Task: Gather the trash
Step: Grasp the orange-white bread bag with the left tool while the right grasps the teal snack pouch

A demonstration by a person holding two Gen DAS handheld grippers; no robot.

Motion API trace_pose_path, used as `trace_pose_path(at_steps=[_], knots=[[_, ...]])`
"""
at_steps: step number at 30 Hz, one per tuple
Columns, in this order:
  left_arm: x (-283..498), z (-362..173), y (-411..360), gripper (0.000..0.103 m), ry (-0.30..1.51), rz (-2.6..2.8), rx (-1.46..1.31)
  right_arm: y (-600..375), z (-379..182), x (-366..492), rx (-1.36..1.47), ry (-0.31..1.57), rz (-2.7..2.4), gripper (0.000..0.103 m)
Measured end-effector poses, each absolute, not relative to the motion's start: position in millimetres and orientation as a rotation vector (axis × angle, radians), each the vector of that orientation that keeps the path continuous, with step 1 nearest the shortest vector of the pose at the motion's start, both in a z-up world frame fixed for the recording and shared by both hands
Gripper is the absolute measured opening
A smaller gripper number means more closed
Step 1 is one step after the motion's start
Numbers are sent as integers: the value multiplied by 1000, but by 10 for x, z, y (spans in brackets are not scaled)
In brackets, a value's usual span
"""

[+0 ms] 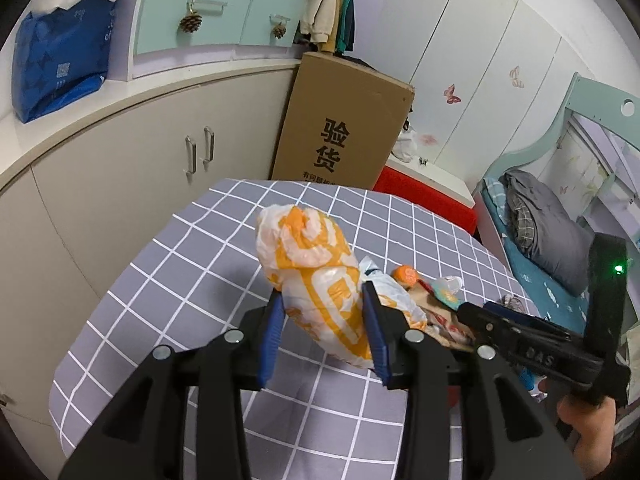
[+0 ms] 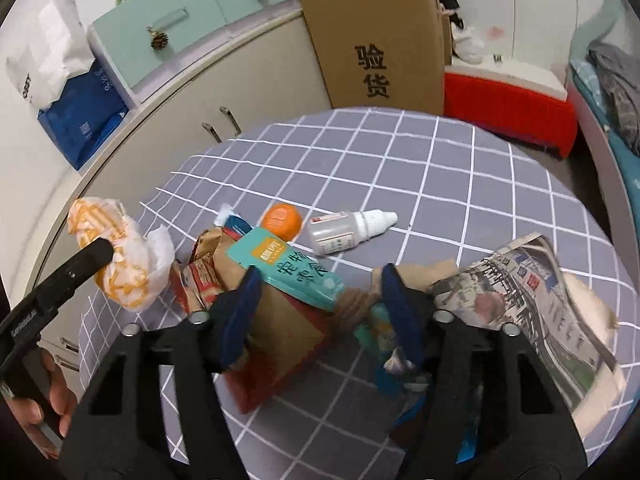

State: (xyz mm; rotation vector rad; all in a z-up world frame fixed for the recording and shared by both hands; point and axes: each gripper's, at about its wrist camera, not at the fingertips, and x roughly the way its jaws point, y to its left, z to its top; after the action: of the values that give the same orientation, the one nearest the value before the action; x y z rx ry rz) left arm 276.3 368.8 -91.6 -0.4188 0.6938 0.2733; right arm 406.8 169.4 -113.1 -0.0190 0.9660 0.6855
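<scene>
Left hand-held gripper point(image 1: 325, 322) clamping bag point(image 1: 316, 276) above bench point(image 1: 160, 280), ready for trash; right hand-held gripper point(image 2: 316, 312) half-open, straddling carton point(image 2: 286, 272).

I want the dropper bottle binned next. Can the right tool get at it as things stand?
Probably yes: the dropper bottle lies alone on bare cloth, nothing on top, beyond the right tool, which straddles a paper bag now.

From where I'm driving, upper left shows mint-green drawer fronts point(image 1: 200, 20) with pinecone charms, above cream cabinet doors point(image 1: 160, 152). A tall brown cardboard box point(image 1: 344, 120) stands mid-frame, white wardrobe panels with butterfly stickers point(image 1: 480, 64) upper right. Far right there's a pale teal bed frame point(image 1: 576, 104). Grey checked tablecloth point(image 1: 168, 280) down low.
</scene>
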Motion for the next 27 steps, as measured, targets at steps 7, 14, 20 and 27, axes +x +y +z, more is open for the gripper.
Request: trace_pose_path(at_steps=[7, 14, 20, 27], knots=[[2797, -919, 3642, 38, 699, 263, -402, 1705, -1124, 4083, -61, 976, 686, 46], [2781, -908, 3585, 38, 701, 244, -402, 1684, -1131, 4068, -143, 1008, 700, 48], [2787, -910, 3531, 38, 705, 234, -388, 1674, -1169, 4162, -107, 1027, 753, 44], [2799, -904, 3498, 38, 708, 220, -397, 1742, -1145, 4069, -185, 980, 761, 21]])
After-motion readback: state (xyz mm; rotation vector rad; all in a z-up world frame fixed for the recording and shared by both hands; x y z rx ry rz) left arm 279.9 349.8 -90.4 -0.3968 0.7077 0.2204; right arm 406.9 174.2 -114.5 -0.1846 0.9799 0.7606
